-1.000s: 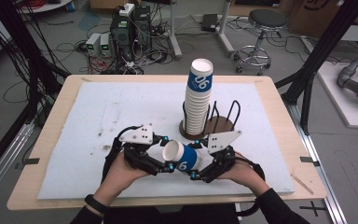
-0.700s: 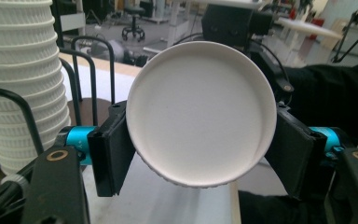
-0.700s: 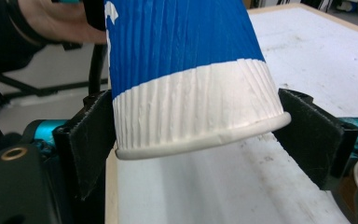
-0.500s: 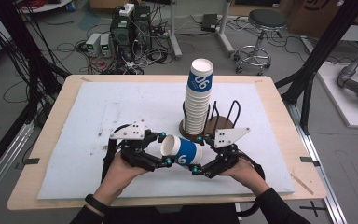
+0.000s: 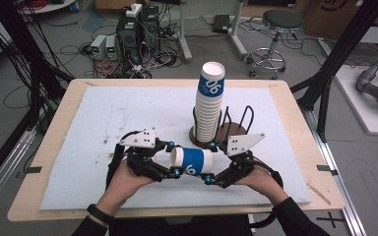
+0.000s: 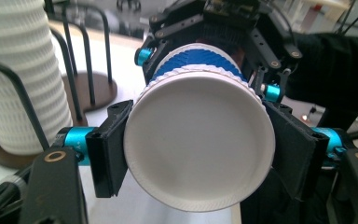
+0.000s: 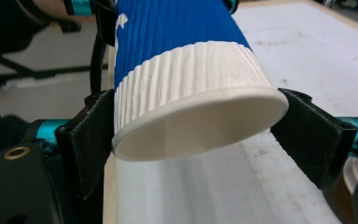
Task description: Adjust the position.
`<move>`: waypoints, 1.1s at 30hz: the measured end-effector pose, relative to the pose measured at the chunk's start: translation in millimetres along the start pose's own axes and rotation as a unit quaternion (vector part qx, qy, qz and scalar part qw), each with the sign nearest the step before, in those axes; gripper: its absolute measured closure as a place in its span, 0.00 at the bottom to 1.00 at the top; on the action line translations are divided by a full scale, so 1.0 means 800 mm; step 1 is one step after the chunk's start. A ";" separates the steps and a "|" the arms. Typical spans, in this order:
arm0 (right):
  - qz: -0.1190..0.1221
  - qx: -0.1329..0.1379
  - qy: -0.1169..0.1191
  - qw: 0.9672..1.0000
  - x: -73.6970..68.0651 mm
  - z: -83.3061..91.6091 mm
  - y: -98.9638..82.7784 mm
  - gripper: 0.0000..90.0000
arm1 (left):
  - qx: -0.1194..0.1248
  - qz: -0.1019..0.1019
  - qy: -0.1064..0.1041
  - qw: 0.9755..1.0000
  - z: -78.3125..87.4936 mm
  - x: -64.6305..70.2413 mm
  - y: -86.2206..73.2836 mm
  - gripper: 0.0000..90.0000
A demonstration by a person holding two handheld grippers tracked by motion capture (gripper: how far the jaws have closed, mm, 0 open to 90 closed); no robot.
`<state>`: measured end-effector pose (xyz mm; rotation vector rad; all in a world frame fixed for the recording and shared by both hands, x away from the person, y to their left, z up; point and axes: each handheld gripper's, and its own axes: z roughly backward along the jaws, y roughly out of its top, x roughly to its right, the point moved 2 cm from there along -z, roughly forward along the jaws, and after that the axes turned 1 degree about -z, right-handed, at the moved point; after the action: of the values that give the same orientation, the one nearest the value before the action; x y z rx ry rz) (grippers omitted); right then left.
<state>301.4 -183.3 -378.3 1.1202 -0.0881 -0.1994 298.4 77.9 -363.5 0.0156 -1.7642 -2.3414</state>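
Observation:
A blue-and-white ribbed paper cup lies on its side in the air just above the white mat, held between both grippers. My left gripper is shut on the cup's left end, and its black pads press both sides of the round white end facing that camera. My right gripper is shut on the other end, with a pad against each side of the cup's white rim. Behind them a tall stack of matching cups stands in a wire holder.
The wire cup holder has a round wooden base just beyond my right gripper. A white mat covers most of the wooden table. The stack rises close by in the left gripper view. Computers, cables and a stool sit on the floor beyond the table.
Both hands have drawn slightly apart, the left one to the left and the right one to the right. The cup stays sideways between them, a little higher than before.

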 end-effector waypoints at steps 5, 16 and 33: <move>-0.028 0.026 0.006 0.999 0.004 0.008 0.001 0.17 | 0.032 -0.003 -0.002 0.999 0.006 -0.001 0.002 0.33; -0.028 0.048 0.013 0.998 0.001 0.004 0.002 0.18 | 0.030 0.004 -0.016 0.999 0.002 -0.001 -0.002 0.32; 0.006 0.031 -0.001 0.999 -0.003 0.010 0.009 0.18 | -0.023 -0.026 -0.019 0.999 -0.002 -0.001 -0.004 0.33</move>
<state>298.6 -186.5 -368.3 1.1821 -0.1022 -0.1883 298.6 77.5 -366.7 0.0114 -1.7460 -2.4346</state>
